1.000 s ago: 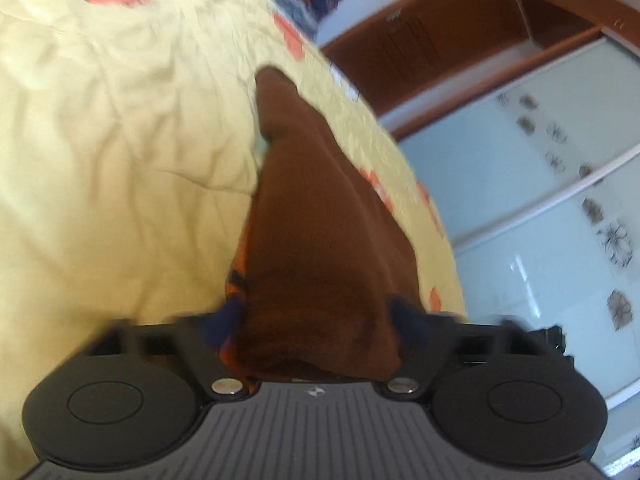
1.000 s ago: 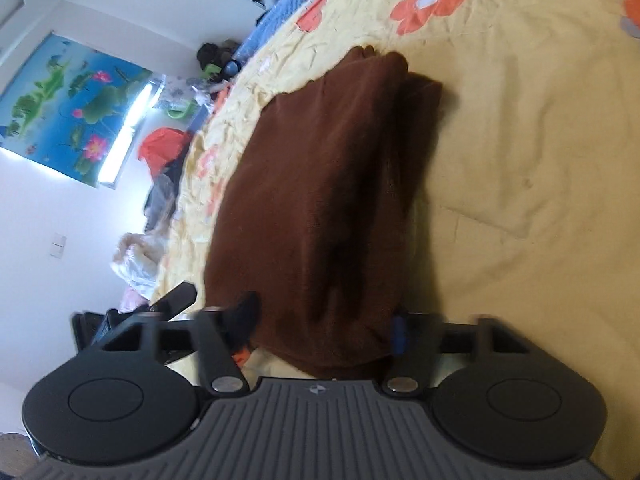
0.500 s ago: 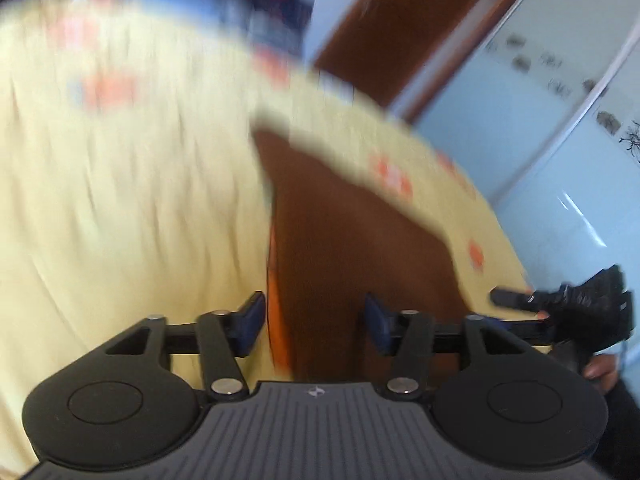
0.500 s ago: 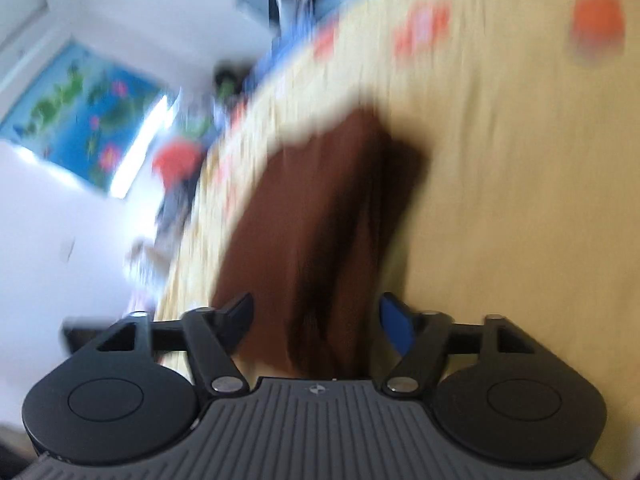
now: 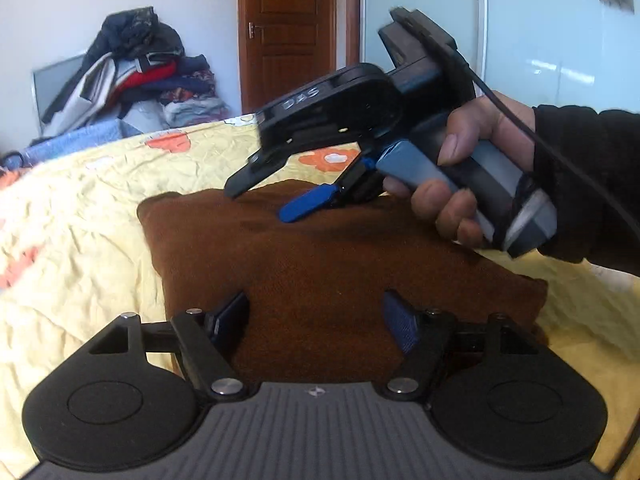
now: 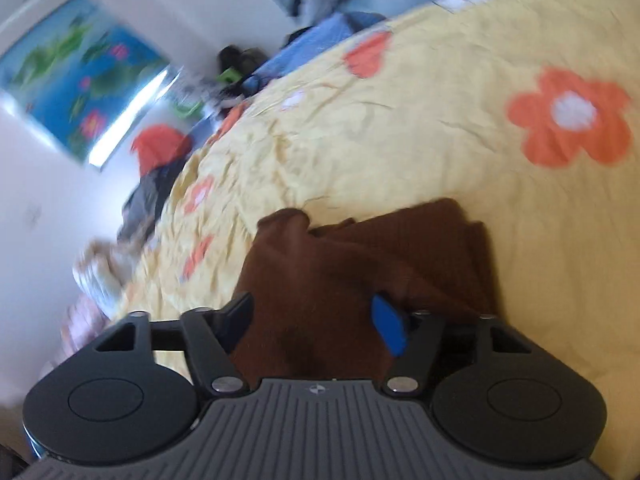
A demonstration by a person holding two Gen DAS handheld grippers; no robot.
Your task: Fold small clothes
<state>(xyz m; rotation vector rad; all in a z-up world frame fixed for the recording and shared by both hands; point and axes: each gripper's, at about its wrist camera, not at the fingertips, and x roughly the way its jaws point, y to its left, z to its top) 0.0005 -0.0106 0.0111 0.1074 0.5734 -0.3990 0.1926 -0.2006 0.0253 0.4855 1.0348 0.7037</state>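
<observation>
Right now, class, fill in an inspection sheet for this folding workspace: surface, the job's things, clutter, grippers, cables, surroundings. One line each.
Surface: yellow bedspread with orange flowers, creased.
Job's things: brown garment lying folded on the bedspread; its far end looks bunched in the right wrist view.
Clutter: pile of clothes beyond the bed; more heaped items by the wall in the right wrist view, blurred.
Grippers: left gripper over the garment, jaws opening, pads not pressing cloth. Right gripper above the garment's far part, jaws closing, nothing gripped.
Cables: black cable running from the right gripper across the hand.
Surroundings: wooden door, glass panels, wall picture.
</observation>
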